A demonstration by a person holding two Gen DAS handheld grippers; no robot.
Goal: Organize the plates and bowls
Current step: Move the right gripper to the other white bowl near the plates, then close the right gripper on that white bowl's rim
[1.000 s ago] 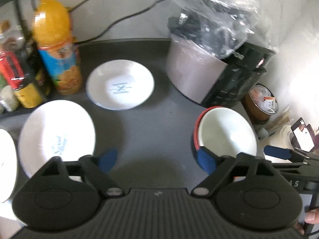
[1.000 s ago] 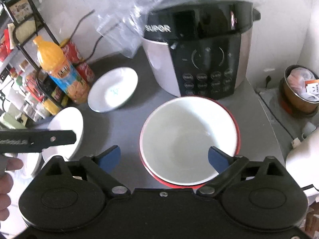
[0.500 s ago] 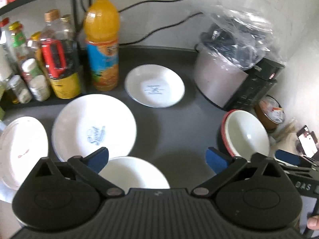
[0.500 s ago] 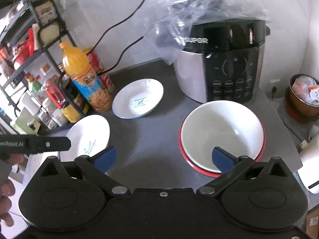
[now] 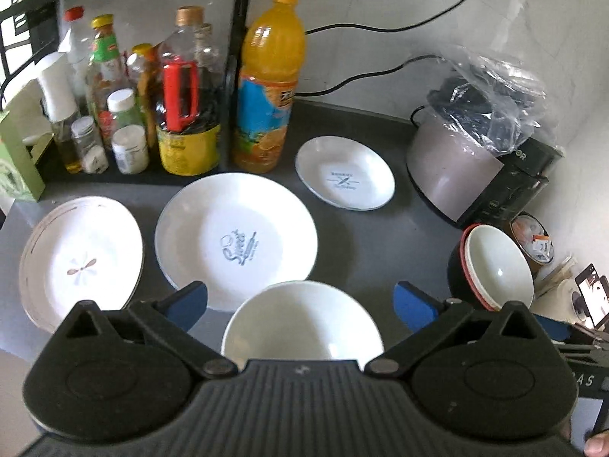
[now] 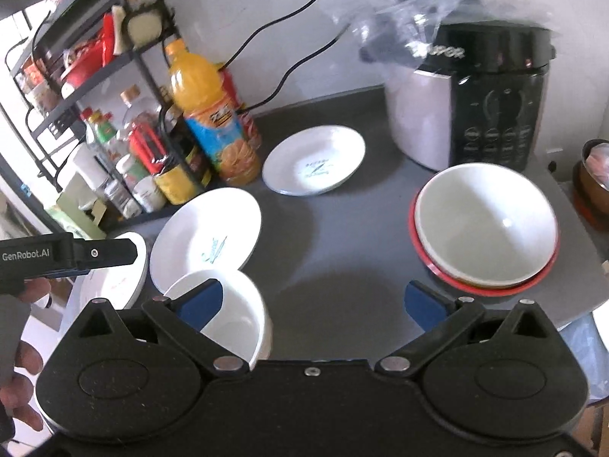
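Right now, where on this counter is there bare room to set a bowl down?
The widest bare grey patch lies mid-counter, bordered by the small plate, the stacked bowls, the large plate and the white bowl. A narrower strip runs between the small plate and the rice cooker. The side by the juice bottle and bottle rack is crowded.

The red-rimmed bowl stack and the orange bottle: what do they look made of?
The red-rimmed bowl stack looks like glazed ceramic or melamine: smooth white insides with a bright glint; the pictures cannot settle which. The orange bottle looks like clear plastic: the juice shows through its wall, it has a printed wrap label and a screw cap.
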